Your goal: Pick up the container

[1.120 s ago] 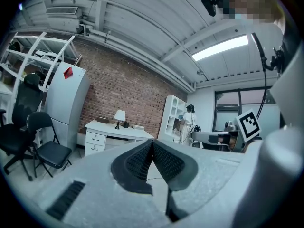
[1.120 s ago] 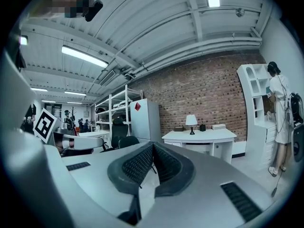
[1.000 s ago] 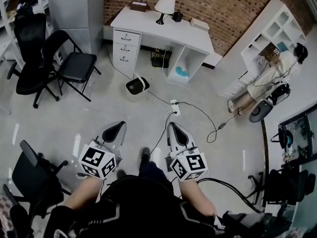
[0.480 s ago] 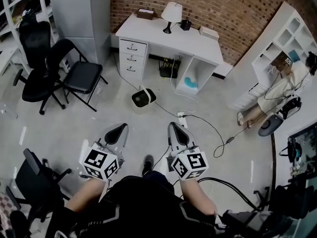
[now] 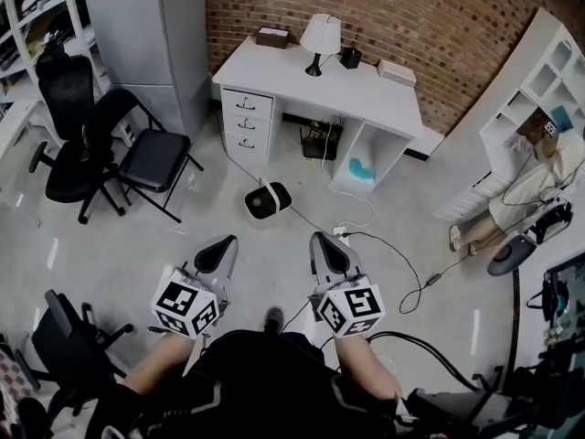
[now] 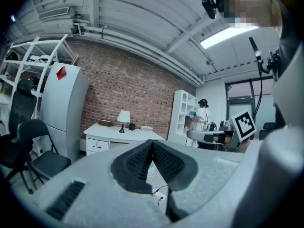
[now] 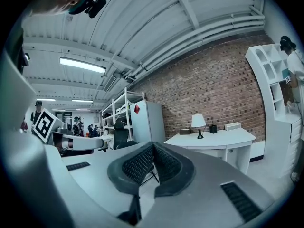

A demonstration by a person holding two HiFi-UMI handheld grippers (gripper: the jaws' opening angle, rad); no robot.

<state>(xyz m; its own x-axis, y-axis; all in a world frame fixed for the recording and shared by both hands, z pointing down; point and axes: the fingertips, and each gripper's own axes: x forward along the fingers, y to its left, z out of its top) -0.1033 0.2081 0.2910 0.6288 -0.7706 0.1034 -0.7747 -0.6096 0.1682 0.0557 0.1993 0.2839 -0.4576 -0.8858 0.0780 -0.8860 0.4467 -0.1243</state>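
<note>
A small white container with a dark top (image 5: 267, 199) stands on the floor in front of the white desk (image 5: 274, 67), well ahead of both grippers. In the head view my left gripper (image 5: 216, 252) and my right gripper (image 5: 329, 250) are held side by side at waist height, pointing level toward the desk. Both are shut with nothing between the pads. The left gripper view shows its own gripper (image 6: 152, 144) closed tip to tip, with the desk (image 6: 118, 133) far beyond. The right gripper view shows the same of its gripper (image 7: 153, 146). The container is hidden in both gripper views.
A lamp (image 5: 322, 35) and small boxes stand on the desk. Black chairs (image 5: 151, 154) stand at the left beside a grey cabinet (image 5: 155, 35). A power strip and cables (image 5: 366, 240) lie on the floor ahead. A person (image 5: 535, 176) sits by white shelves at the right.
The whole view has advanced toward the desk: desk, container and chairs have slid lower and nearer in the head view. Both grippers keep their place and stay shut.
</note>
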